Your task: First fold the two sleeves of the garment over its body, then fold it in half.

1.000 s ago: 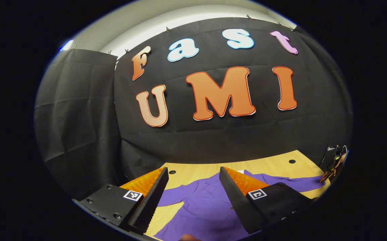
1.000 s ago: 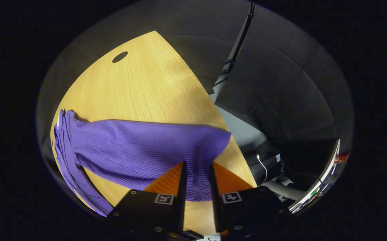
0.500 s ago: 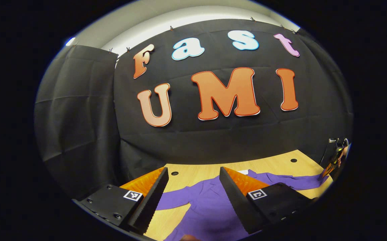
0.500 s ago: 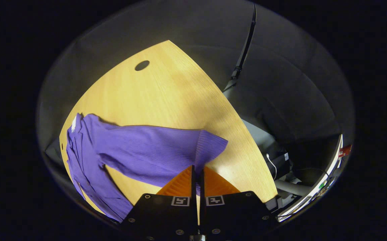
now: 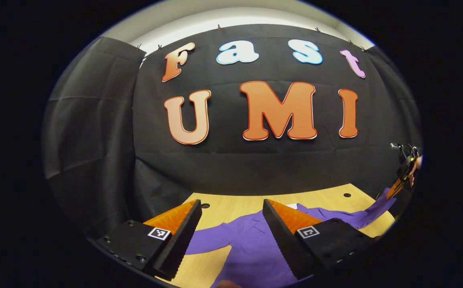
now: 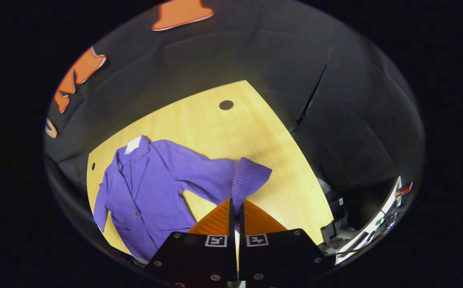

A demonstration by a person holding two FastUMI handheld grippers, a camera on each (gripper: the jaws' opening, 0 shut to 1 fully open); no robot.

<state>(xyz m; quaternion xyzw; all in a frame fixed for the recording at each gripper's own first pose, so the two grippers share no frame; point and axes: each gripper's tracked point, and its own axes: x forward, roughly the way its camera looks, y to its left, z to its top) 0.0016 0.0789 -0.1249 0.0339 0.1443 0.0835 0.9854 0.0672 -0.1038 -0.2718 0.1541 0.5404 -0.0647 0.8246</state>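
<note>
We are looking down the right gripper (image 6: pixel 236 204) at the lower centre of the right gripper view: its two wedge-shaped fingers are pressing together with only a sliver between them, and they are pinching the ribbed cuff (image 6: pixel 250 179) of one sleeve (image 6: pixel 205 179). The cuff is fanning out above the fingertips, its knit ridges running lengthwise. The sleeve is lifting off the wood and casting a soft shadow behind it.

The purple cardigan (image 6: pixel 143 192) is lying flat and face up on the left half of the wooden table (image 6: pixel 215 132), centre-left of that frame. The fabric is a fine ribbed knit with a lapel-like front; a small button is showing on the front and a white tag (image 6: pixel 133 145) is sitting at the collar. The other sleeve is hanging down along the body at its left edge. The tabletop is pale, smooth-grained wood with a round dark hole (image 6: pixel 226 105) near its far edge. Grey equipment and cables are crowding the lower right.

In the left gripper view, the left gripper (image 5: pixel 229 212) is hovering with its fingers spread wide and gripping nothing; their inner faces are serrated, and a square marker is fixed on each dark base. Between and beyond them the cardigan (image 5: pixel 251 244) is spreading across the table (image 5: pixel 231 206). At the far right edge, the right gripper (image 5: pixel 395 188) is holding the raised sleeve (image 5: pixel 365 214).
</note>
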